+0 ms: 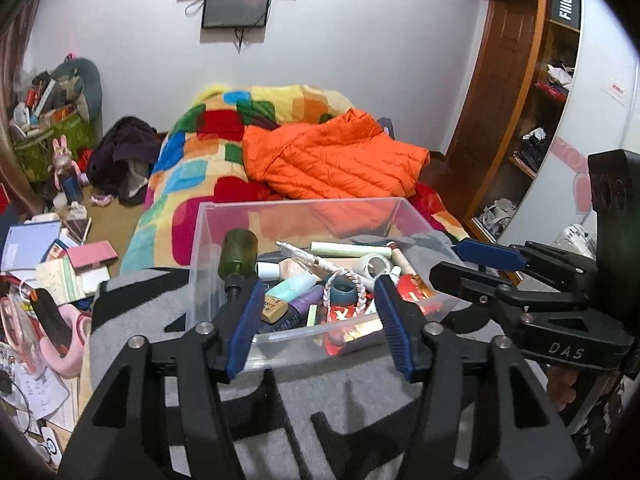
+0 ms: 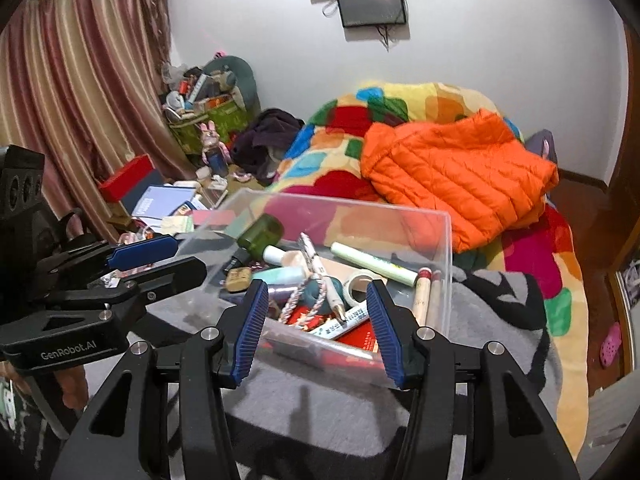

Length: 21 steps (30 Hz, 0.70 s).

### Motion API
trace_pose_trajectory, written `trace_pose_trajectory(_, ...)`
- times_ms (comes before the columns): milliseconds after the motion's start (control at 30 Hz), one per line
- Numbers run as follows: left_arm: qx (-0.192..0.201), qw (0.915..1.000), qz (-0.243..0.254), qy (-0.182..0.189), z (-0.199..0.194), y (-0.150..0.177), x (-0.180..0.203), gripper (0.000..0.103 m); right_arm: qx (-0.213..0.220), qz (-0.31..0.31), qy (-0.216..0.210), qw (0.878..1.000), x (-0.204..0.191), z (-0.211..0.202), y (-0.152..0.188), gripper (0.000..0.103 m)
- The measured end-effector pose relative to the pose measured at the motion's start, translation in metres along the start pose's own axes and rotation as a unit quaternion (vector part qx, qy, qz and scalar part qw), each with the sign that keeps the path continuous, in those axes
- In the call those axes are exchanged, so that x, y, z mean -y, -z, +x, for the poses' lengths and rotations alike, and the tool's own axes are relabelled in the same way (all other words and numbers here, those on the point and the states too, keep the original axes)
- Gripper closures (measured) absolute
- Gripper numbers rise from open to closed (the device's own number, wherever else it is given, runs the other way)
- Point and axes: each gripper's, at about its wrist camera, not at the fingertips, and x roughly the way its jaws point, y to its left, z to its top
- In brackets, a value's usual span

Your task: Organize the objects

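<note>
Clear box (image 1: 208, 248) on the grey blanket (image 1: 320, 400) at the foot of the bed, straight ahead of both cameras; filled with small items lying loose and crossed over one another. No lid seen.

Green bottle (image 1: 239, 254) at the box's near-left corner, leaning on the left wall, dark neck down and toward the cameras, base up and away. Long axis roughly in line with the left gripper's approach, tilted. Pale tube (image 1: 348, 249) and white pen (image 1: 312, 258) lying crosswise further back; tape roll (image 1: 376, 264) toward the right side, beside them.

Left gripper (image 1: 318, 300) held just short of the near wall, jaws wide apart, nothing between them. Bottle neck just above and beyond its left finger (image 1: 244, 320), so off-centre to the left of the gap.

Right gripper (image 2: 316, 308) likewise spread and empty, before the near wall further right; pen tip and tape roll inside its gap in its own view, bottle (image 2: 259, 236) up and left of it.

Judged: left gripper nearer the bottle, right gripper nearer the pen and tape. For the bottle, a small shift left plus a reach over the wall needed; grip across the neck or body, not along it.

Outward: orange jacket (image 1: 332, 160) on the patchwork quilt (image 1: 192, 168) behind the box.
</note>
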Motion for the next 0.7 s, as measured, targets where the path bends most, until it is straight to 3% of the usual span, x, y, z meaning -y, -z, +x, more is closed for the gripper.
trace_pose_trajectory(333, 0.018, 0.9998, 0.000, -0.008, -0.028, 0.021, 0.010, 0.018, 0.024, -0.008, -0.003, 1.000, -0.004, -0.033, 0.020, 0.033)
trace_pose_trajectory(700, 0.010, 0.9998, -0.015, -0.009, -0.031, 0.044, 0.014, 0.013, 0.022, 0.000, 0.003, 1.000, -0.004, -0.040, 0.044, 0.030)
